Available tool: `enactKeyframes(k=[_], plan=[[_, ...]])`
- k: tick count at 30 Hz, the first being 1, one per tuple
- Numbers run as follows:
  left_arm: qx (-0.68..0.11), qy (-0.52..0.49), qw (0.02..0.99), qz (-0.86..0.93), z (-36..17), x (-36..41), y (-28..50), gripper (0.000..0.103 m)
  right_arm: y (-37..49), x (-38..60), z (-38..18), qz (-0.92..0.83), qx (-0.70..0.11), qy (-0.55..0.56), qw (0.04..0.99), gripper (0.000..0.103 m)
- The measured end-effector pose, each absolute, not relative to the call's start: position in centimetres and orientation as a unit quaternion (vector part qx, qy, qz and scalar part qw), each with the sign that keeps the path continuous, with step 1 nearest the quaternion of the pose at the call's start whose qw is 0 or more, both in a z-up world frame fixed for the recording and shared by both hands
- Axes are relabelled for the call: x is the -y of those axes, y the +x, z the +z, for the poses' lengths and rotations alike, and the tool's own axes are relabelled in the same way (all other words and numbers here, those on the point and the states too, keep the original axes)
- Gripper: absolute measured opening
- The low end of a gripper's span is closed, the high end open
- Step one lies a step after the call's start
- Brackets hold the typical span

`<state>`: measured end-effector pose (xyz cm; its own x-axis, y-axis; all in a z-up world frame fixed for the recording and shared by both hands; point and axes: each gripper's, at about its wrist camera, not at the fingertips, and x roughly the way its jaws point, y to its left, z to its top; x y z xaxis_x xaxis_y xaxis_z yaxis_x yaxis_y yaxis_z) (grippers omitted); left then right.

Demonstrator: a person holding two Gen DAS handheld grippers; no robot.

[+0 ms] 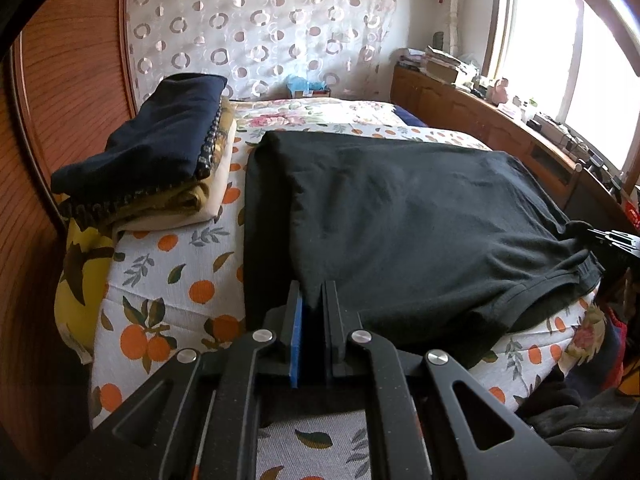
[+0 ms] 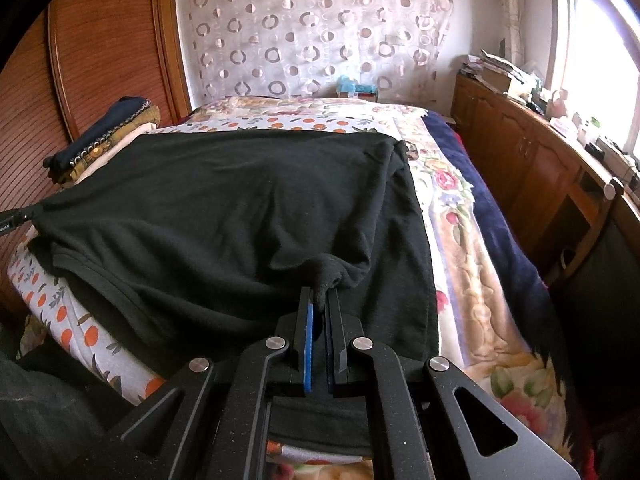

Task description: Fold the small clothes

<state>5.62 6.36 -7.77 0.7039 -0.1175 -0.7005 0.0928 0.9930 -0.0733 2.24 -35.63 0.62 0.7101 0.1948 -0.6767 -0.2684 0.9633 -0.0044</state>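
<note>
A black T-shirt (image 1: 400,216) lies spread on the bed, its near part folded back over itself; it also shows in the right wrist view (image 2: 224,208). My left gripper (image 1: 314,294) is shut on the near left corner of the folded layer. My right gripper (image 2: 320,298) is shut on a bunched bit of the shirt's near right edge. The tip of the right gripper shows at the right edge of the left wrist view (image 1: 612,238), and the left gripper's tip at the left edge of the right wrist view (image 2: 12,218).
A stack of folded clothes (image 1: 160,160) sits on the bed's left side by the wooden headboard (image 1: 60,100). The orange-print quilt (image 1: 168,280) covers the bed. A cluttered wooden cabinet (image 2: 540,168) runs under the window on the right. Dark clothes (image 1: 580,412) lie below the bed's edge.
</note>
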Motion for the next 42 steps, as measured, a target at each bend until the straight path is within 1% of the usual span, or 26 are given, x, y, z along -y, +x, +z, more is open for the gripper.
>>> enactKeyframes(k=[3, 4, 5, 6, 7, 8, 9, 10, 11, 12, 13, 28, 33, 36, 38, 40, 42], plan=[[-0.382, -0.021, 0.922, -0.056, -7.7, -6.5, 5.4, 0.011, 1.4, 35.4, 1.1, 0.122, -0.353, -0.054, 0.926, 0.004], [-0.380, -0.021, 0.923, -0.056, -7.6, -6.5, 5.2, 0.013, 1.2, 35.4, 1.3, 0.120, -0.350, -0.056, 0.927, 0.005], [-0.378, -0.021, 0.924, -0.053, -7.5, -6.6, 5.0, 0.025, 1.1, 35.3, 1.5, 0.120, -0.347, -0.058, 0.928, 0.006], [-0.375, -0.021, 0.926, -0.049, -7.4, -6.7, 4.9, 0.033, 1.0, 35.3, 1.8, 0.118, -0.342, -0.062, 0.930, 0.008], [-0.369, -0.024, 0.928, -0.046, -7.1, -7.0, 4.6, 0.047, 0.8, 35.2, 2.1, 0.115, -0.338, -0.065, 0.932, 0.010], [-0.366, -0.027, 0.929, -0.047, -7.0, -7.2, 4.6, 0.052, 0.6, 35.2, 2.4, 0.113, -0.335, -0.069, 0.933, 0.012], [-0.365, -0.030, 0.929, -0.046, -7.0, -7.4, 4.5, 0.056, 0.5, 35.0, 2.7, 0.110, -0.332, -0.073, 0.934, 0.019], [-0.365, -0.034, 0.929, -0.042, -7.0, -7.7, 4.4, 0.065, 0.4, 35.0, 2.9, 0.107, -0.328, -0.076, 0.935, 0.031], [-0.366, -0.035, 0.929, -0.040, -7.1, -7.8, 4.4, 0.069, 0.2, 34.8, 3.0, 0.107, -0.325, -0.076, 0.937, 0.038], [-0.366, -0.036, 0.929, -0.037, -7.2, -8.0, 4.4, 0.070, -0.1, 34.8, 3.2, 0.109, -0.319, -0.075, 0.938, 0.045], [-0.368, -0.037, 0.928, -0.035, -7.3, -8.1, 4.5, 0.071, -0.4, 34.6, 3.3, 0.113, -0.315, -0.073, 0.940, 0.046], [-0.400, -0.045, 0.915, -0.025, -10.4, -8.3, 4.6, 0.071, 1.2, 29.2, -1.0, 0.179, -0.342, -0.095, 0.918, 0.047], [-0.405, -0.047, 0.913, -0.023, -10.8, -8.3, 4.5, 0.071, 1.9, 29.1, -2.4, 0.176, -0.357, -0.100, 0.912, 0.047], [-0.405, -0.048, 0.913, -0.023, -10.9, -8.3, 4.4, 0.071, 3.0, 29.7, -2.7, 0.179, -0.357, -0.079, 0.913, 0.047], [-0.402, -0.050, 0.914, -0.023, -10.9, -8.3, 4.3, 0.071, 3.1, 30.2, -2.7, 0.180, -0.356, -0.065, 0.915, 0.049], [-0.396, -0.054, 0.916, -0.026, -10.7, -8.3, 4.3, 0.071, 3.2, 30.3, -2.9, 0.175, -0.350, -0.067, 0.918, 0.055], [-0.392, -0.057, 0.918, -0.027, -10.6, -8.3, 4.4, 0.071, 3.2, 30.4, -3.2, 0.173, -0.345, -0.065, 0.920, 0.056]])
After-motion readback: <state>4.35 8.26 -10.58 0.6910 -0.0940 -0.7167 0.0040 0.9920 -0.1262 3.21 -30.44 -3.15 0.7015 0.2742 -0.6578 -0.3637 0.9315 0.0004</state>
